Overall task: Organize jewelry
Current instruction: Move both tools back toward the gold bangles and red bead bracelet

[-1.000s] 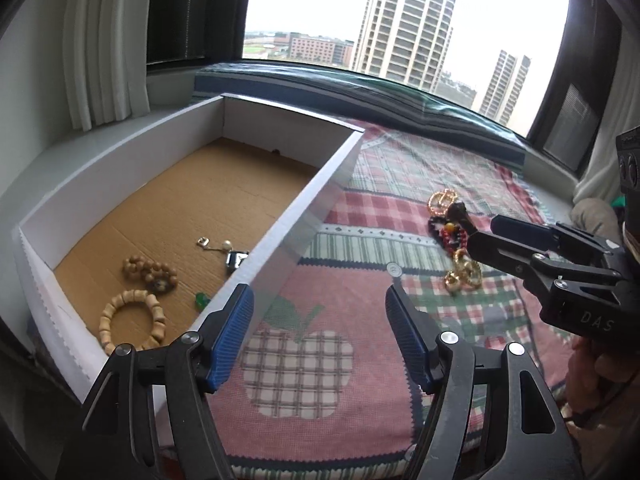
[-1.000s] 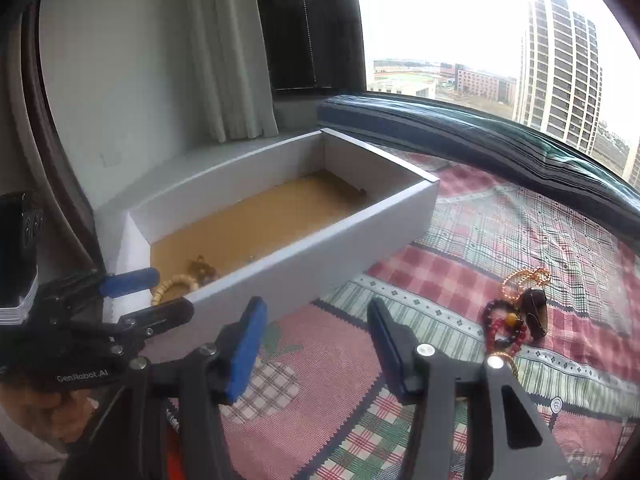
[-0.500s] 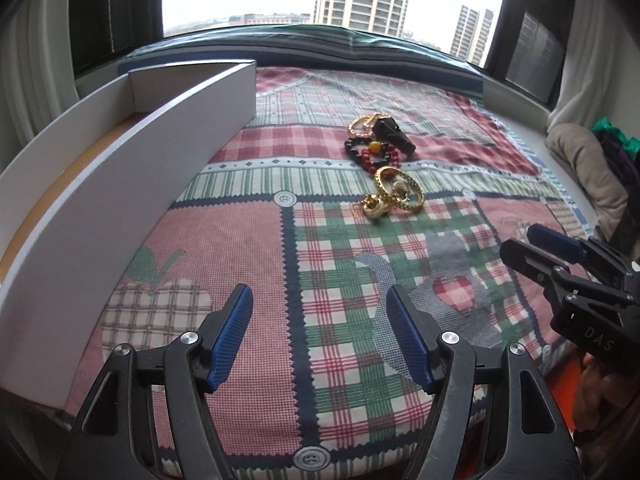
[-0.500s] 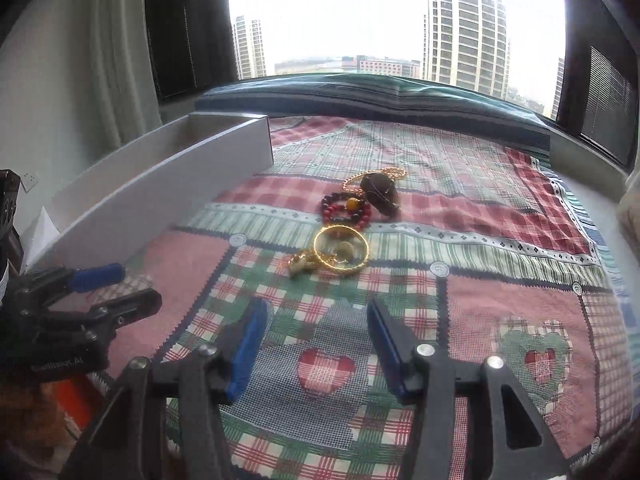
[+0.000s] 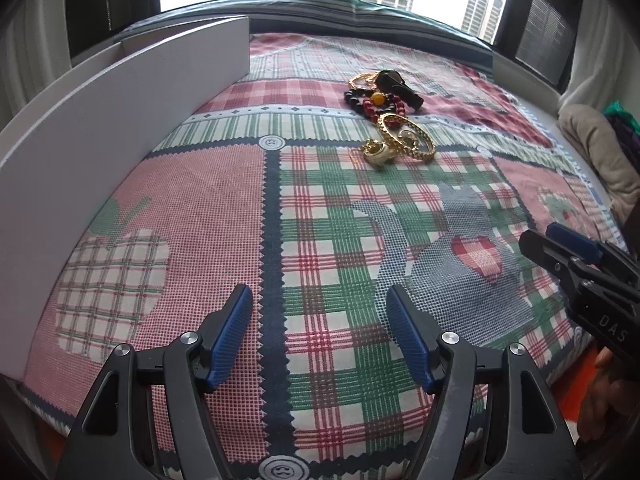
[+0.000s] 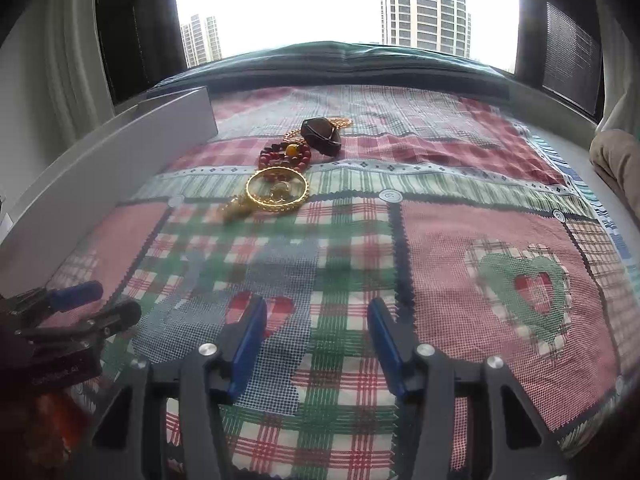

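Left wrist view: left tool (image 5: 318,304) was spread, nothing between its pads, above the patchwork cloth (image 5: 224,200). Jewelry pile (image 5: 386,120) lay on the cloth well ahead, gold bangle (image 5: 406,136) nearest, red bead bracelet (image 5: 374,102) behind it. White box (image 5: 120,120) stood at left. Right tool (image 5: 560,246) showed at the right edge.

Right wrist view: right tool (image 6: 316,318) was spread, empty, over the cloth (image 6: 460,248). Bangle (image 6: 277,190), beads (image 6: 284,156) and a dark piece (image 6: 322,132) lay ahead, near the box (image 6: 100,176).

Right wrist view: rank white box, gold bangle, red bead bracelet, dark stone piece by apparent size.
1. white box, largest by far
2. gold bangle
3. red bead bracelet and dark stone piece: look about alike. Both lie farther from the camera than the bangle, so their order is unsure.
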`<state>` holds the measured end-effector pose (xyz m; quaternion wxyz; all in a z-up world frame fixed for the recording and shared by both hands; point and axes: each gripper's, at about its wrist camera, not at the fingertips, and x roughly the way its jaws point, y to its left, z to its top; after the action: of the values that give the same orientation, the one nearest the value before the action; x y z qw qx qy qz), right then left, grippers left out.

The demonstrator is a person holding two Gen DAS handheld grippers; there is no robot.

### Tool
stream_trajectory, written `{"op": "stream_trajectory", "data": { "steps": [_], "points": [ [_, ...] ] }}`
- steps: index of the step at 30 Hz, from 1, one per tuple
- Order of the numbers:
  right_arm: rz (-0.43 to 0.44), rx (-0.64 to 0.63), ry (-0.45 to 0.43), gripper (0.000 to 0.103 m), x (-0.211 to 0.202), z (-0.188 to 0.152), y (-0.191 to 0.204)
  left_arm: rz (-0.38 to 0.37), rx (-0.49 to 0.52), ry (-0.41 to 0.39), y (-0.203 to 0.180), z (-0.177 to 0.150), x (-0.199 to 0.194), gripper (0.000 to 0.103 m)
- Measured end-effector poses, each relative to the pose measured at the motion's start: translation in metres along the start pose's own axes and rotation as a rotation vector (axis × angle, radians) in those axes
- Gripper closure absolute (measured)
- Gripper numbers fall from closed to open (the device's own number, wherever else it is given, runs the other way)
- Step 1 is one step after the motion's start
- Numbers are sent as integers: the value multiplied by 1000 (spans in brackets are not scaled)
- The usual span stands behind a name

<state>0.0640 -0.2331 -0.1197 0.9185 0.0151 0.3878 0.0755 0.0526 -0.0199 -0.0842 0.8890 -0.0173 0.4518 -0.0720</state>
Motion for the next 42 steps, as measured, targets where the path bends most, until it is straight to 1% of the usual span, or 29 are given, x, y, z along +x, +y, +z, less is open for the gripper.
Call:
{"op": "stream_trajectory", "data": {
  "steps": [4,13,24,32,35,37,41,42],
  "points": [
    [-5,-7,0,50,3,1,4,0,7,-2,-1,0,2,29],
    [-23,-16,12,50,12,0,5,8,-19,4,7,1,7,29],
    [-25,17,-8,50,13,-1,-4,26,9,-1,1,0,9,26],
    [-19,28,-6,50,14,-3,-5,13,15,7,-1,3,10,26],
    [-16,26,-13,50,12,-3,-5,-13,26,21,-4,12,14,26],
    [-17,26,-13,50,12,-3,-5,-56,28,28,-7,27,15,26],
    [-12,35,-22,50,8,-4,-7,-186,3,32,-14,76,23,26],
    [-10,38,-25,50,7,-5,-8,-199,2,30,-17,90,28,26]
  ]
}}
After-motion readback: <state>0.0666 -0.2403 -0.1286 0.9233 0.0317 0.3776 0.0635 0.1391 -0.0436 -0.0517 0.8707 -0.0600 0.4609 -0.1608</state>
